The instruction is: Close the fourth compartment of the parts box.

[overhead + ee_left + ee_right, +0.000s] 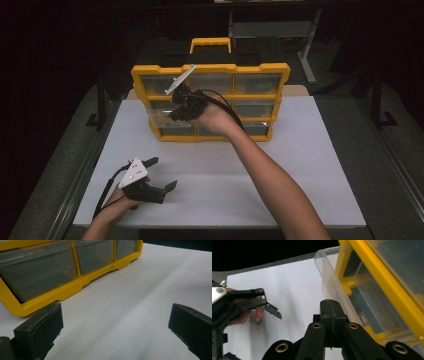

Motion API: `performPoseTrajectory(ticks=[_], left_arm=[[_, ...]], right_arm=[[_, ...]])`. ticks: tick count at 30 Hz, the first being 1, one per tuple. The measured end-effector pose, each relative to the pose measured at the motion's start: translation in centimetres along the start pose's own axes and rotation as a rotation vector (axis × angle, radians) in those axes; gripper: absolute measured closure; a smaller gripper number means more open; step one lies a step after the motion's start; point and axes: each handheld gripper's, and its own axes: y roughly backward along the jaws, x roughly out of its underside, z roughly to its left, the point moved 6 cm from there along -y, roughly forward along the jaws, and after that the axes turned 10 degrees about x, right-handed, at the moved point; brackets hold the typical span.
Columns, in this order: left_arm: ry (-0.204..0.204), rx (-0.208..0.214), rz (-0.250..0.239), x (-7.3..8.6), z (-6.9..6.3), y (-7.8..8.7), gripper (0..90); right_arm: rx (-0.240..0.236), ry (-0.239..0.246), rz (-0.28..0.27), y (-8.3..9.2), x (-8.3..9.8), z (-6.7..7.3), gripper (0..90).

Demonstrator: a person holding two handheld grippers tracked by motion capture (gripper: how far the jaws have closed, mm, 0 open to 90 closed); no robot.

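Yellow box: organizer [210, 102] with clear drawers, standing upright near the far edge of the tabletop [300, 165], handle on top, fronts facing the near edge.
Clear drawer: middle-row drawer [332, 287] on the box's left side, pulled partway out of its slot; looks empty, though contents hard to tell through the plastic.
Right gripper: right gripper [181, 107] up against the box front at that drawer; jaws pressed together with nothing visible between them, tips just beside the drawer's clear front wall, touching or not cannot be told.
Left gripper: left gripper [162, 175] resting low near the left near corner of the tabletop, well apart from the box; jaws wide apart, holding nothing, pointed toward the bottom row of drawers.
Step in hand: probably working the half-open drawer with closed jaw tips, either drawing it out further or nudging it back; direction not readable.
Next move: needs a straight push or pull along the drawer's slide, tips kept on the front wall or lip so they do not skid off the smooth plastic.
Risk: light box could shift or tip backward; left gripper free to steady it.
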Motion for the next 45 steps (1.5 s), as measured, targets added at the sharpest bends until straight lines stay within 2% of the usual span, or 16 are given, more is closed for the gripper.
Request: performPoseTrajectory(ticks=[9,22,27,31,33,37,39,40,43,44,45], left_arm=[[-0.005,0.000,0.003,0.1,0.0,0.0,0.0],[-0.004,0.001,0.003,0.2,0.0,0.0,0.0],[-0.010,-0.002,0.004,0.1,0.0,0.0,0.0],[-0.012,-0.001,0.006,0.1,0.0,0.0,0.0],[-0.015,-0.001,0.008,0.1,0.0,0.0,0.0],[-0.009,-0.001,0.008,0.1,-0.1,0.0,0.0],[-0.002,0.002,-0.003,0.0,-0.2,-0.1,0.0],[-0.003,0.002,0.000,0.0,-0.2,-0.1,0.0],[-0.016,0.001,0.007,0.0,-0.1,-0.1,0.0],[-0.018,0.001,0.011,0.0,-0.1,0.0,0.0],[-0.021,0.001,0.016,0.1,-0.1,0.0,0.0]], right_arm=[[0.059,-0.036,-0.004,-0.6,-0.3,-1.1,89.2],[0.143,-0.041,-0.024,-1.1,-0.6,-2.0,89.2],[0.144,-0.058,-0.033,-1.0,-0.6,-2.0,89.1],[0.119,-0.062,-0.041,-0.5,-0.1,-2.1,89.1],[0.107,-0.082,-0.045,-0.1,0.3,-2.1,88.9],[0.091,-0.096,-0.039,0.7,1.3,-1.9,84.3],[0.090,-0.073,-0.046,0.9,1.8,-2.0,81.4],[0.084,-0.097,-0.041,1.1,2.0,-1.8,80.9],[0.076,-0.095,-0.048,1.5,2.8,-1.8,76.1],[0.064,-0.114,-0.045,1.7,3.1,-1.6,75.0],[0.067,-0.099,-0.045,1.8,3.4,-1.7,73.7]])
